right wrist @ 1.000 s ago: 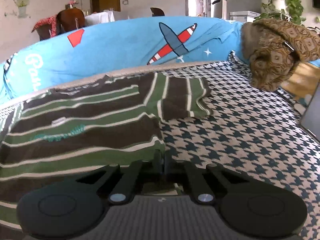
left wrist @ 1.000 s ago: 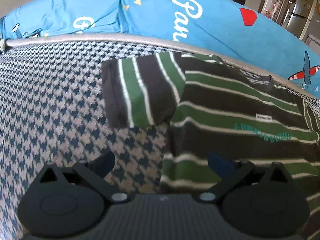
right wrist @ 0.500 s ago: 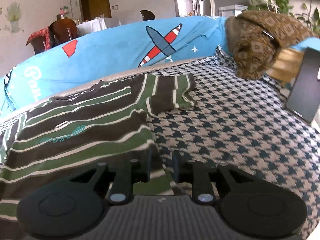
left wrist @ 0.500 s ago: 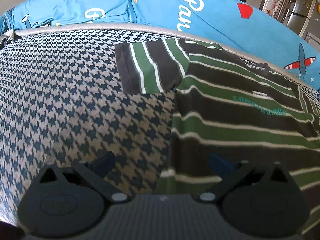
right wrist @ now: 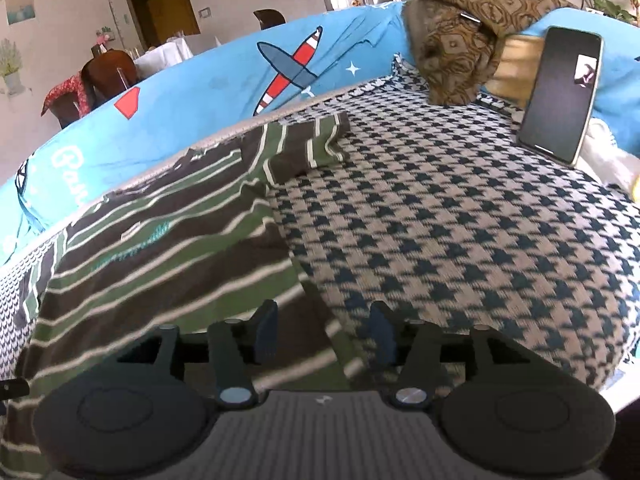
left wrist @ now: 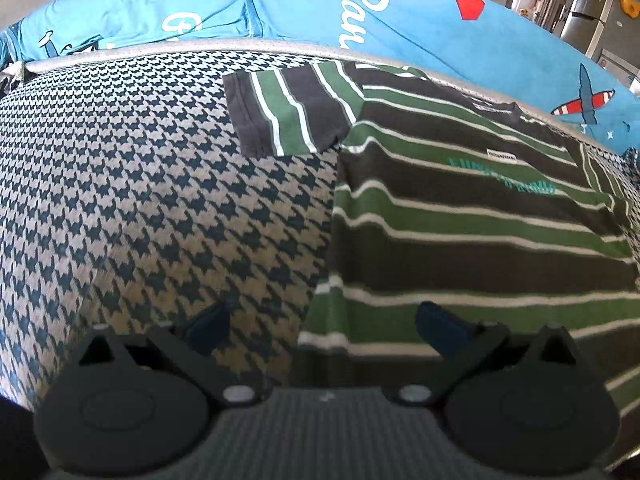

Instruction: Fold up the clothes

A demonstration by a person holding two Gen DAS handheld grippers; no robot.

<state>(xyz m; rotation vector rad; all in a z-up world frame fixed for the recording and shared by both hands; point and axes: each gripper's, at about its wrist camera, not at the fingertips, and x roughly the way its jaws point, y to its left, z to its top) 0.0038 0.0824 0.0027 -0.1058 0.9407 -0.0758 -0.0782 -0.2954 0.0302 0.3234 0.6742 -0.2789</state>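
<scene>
A green, dark brown and white striped T-shirt (left wrist: 472, 216) lies flat on the houndstooth sofa seat (left wrist: 132, 184), collar toward the backrest. Its left sleeve (left wrist: 292, 110) spreads out to the side. My left gripper (left wrist: 324, 326) is open above the shirt's lower left hem corner, with nothing between its fingers. In the right wrist view the same T-shirt (right wrist: 168, 248) fills the left half, its right sleeve (right wrist: 308, 146) lying out flat. My right gripper (right wrist: 324, 330) is open over the shirt's lower right edge, holding nothing.
A blue printed cover (left wrist: 320, 4) drapes the sofa backrest. A brown patterned cloth (right wrist: 464, 40) is heaped at the right end, with a black phone (right wrist: 560, 92) leaning beside it. Bare houndstooth seat (right wrist: 460, 232) stretches right of the shirt.
My right gripper went from shut to open, letting go of the shirt's edge, and drew back. The left gripper stayed open and pulled back toward the hem.
</scene>
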